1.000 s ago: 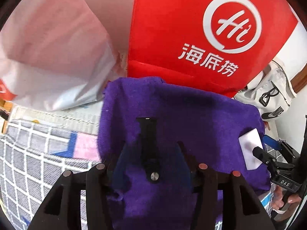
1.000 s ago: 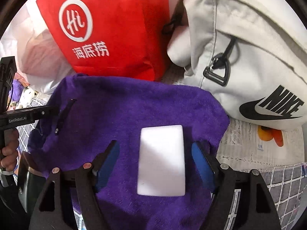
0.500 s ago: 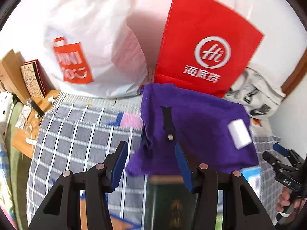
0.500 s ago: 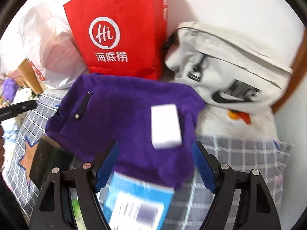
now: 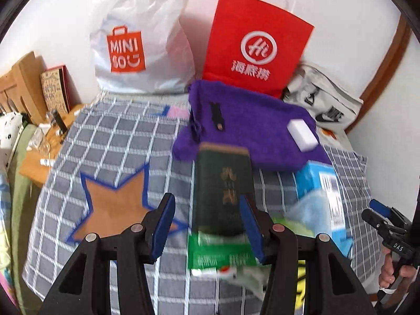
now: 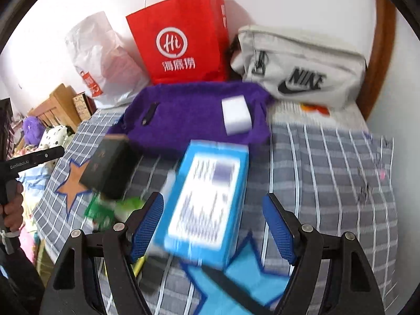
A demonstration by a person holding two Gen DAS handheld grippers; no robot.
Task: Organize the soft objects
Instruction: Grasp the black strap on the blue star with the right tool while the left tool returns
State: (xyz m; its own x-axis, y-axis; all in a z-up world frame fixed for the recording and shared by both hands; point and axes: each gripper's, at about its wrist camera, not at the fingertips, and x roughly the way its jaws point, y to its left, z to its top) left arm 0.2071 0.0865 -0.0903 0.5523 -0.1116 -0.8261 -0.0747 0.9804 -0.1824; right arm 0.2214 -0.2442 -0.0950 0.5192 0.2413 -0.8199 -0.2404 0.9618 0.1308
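Left gripper [image 5: 207, 225]: jaws spread and holding nothing, blue pads apart above a checked grey bedspread [image 5: 115, 136]; a dark green book [image 5: 223, 186] shows between the fingers but lies on the bed beyond them.
Right gripper [image 6: 212, 225]: jaws wide apart and holding nothing; a light blue box [image 6: 210, 199] is seen between the pads, blurred, lying on the bedspread [image 6: 328, 173] beyond them.
Purple towel [image 5: 252, 128]: spread flat near the head of the bed, its far edge against the foot of a red paper bag [image 5: 257, 44]; the near edge lies just beside the book and the blue box [image 5: 323, 191].
White sponge [image 5: 302, 134]: resting on the towel's right part, clear of both grippers; seen also from the right wrist [image 6: 236, 115] on the purple towel [image 6: 189, 110].
Black strap [image 5: 218, 115]: lying on the towel's left part, a small metal stud at its near end.
Behind the towel: a white plastic shopping bag [image 5: 141, 39] on the left, the red bag in the middle, a pale grey sports bag [image 6: 302, 65] on the right, all by the white wall.
Foreground clutter: a green packet [image 5: 218, 254] just under the book's near end.
Hands: a hand [image 6: 13, 207] at the left edge of the right wrist view grips the other tool's handle; fingers [image 5: 391, 273] show at the right edge of the left wrist view.
Picture quality: near objects smeared by motion, print on the box unreadable.
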